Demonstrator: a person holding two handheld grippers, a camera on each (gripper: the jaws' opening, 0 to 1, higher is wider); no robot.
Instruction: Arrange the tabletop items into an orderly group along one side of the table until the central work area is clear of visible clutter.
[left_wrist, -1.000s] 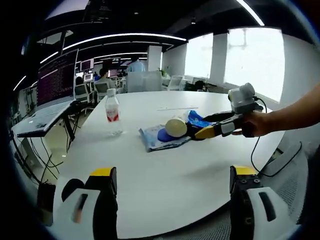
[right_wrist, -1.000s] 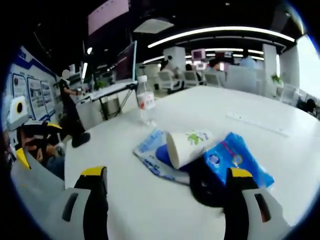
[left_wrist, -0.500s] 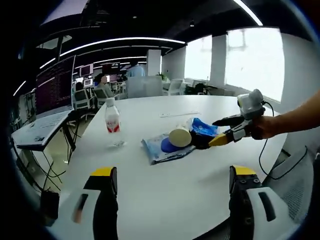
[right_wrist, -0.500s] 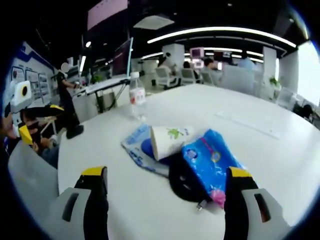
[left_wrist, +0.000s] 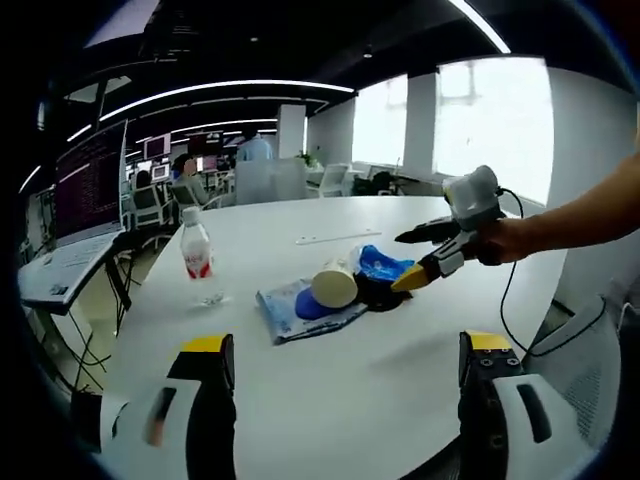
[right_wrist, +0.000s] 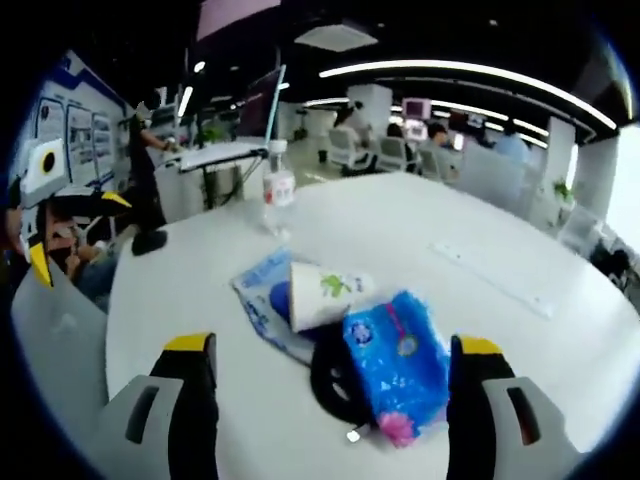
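Left gripper view, L to R: water bottle (left_wrist: 197, 253) w/ red label stands upright on the white round table (left_wrist: 330, 400), toward its far-left edge, apart from the rest. Mid-table sits the clutter pile: flat blue-and-white packet (left_wrist: 285, 305) lying under a paper cup (left_wrist: 333, 287) tipped on its side, mouth facing the camera; a blue disc (left_wrist: 309, 304) touches the cup's mouth. Just right of the cup, a blue tissue pack (left_wrist: 380, 266) and a black item (left_wrist: 382, 294), touching the pile. Right gripper (left_wrist: 407, 259) comes in from the right, held in a hand (left_wrist: 495, 240); jaws spread apart, tips just beside the tissue pack, nothing between them. Left gripper (left_wrist: 345, 375) jaws wide apart at the near edge, empty.

Right gripper view, L to R: left gripper (right_wrist: 40, 235) off the table's left edge, jaws apart. Bottle (right_wrist: 276, 199) upright near the far-left edge. Packet (right_wrist: 254, 300), cup (right_wrist: 325, 294) on its side, black item (right_wrist: 333, 372) and tissue pack (right_wrist: 395, 362) bunched mid-table. Right gripper (right_wrist: 330, 375) jaws wide, holding nothing, straddling the near end of the pile w/o touching; table (right_wrist: 520, 330) bare on the right apart from a thin white strip (right_wrist: 495, 278) toward the far-right edge.
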